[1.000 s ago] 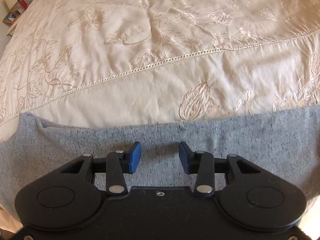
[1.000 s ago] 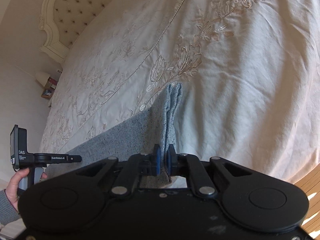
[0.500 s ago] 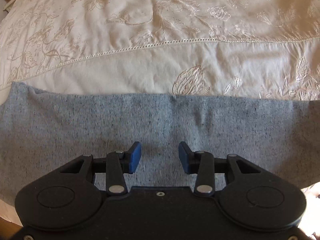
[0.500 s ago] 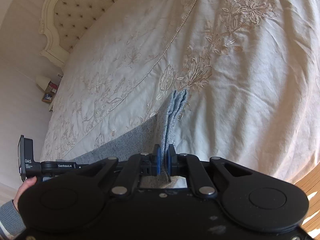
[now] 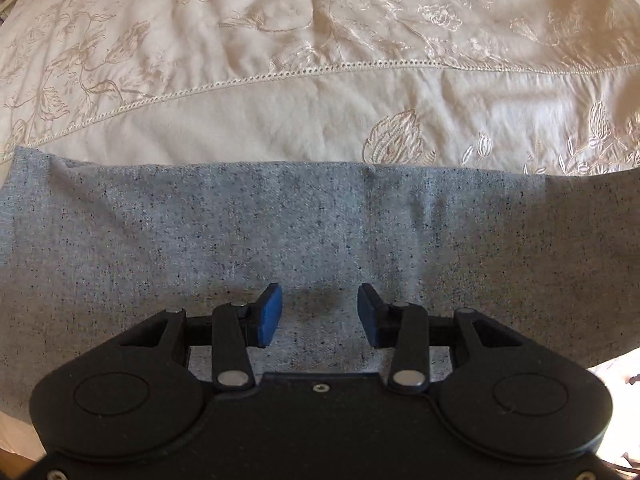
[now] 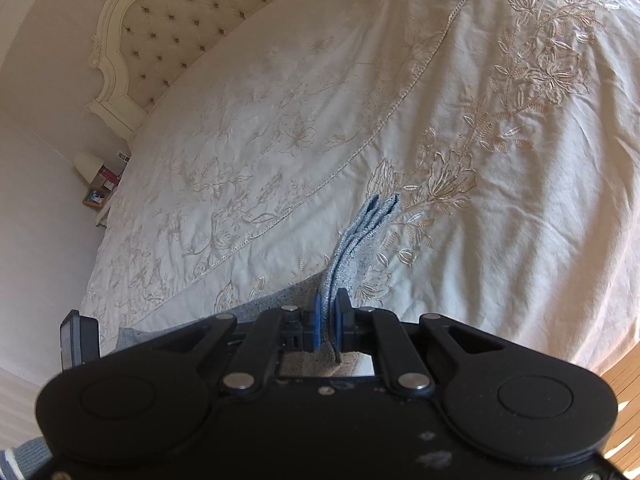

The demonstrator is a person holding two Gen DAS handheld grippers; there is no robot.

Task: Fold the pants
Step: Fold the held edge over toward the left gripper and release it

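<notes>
the left hand-held gripper (image 5: 319, 314) is hovering with its blue pads (image 5: 269, 315) spread wide apart, gripping nothing, just above the grey pants (image 5: 304, 232). the pants are lying flat across the near part of the bed (image 5: 320, 112), and their far edge is running straight from side to side. their left and right ends are running out of the left wrist view, and the near edge is hiding under the gripper body. beyond that far edge the cream embroidered bedspread is stretching away bare, crossed by a stitched seam.

the right hand-held gripper (image 6: 329, 322) is pinching a bunched fold of the pants (image 6: 360, 232) tight between its pads, and the fabric is standing up in thin stacked layers past the fingertips. how many layers there are is hard to make out. the rest of the cloth is dropping behind the gripper body, out of sight. to the right the bedspread is falling over the bed's edge. farther off, a tufted headboard (image 6: 180, 28) is standing at the far end, with a small lamp (image 6: 87, 163) beside it on a shelf too small to read.
</notes>
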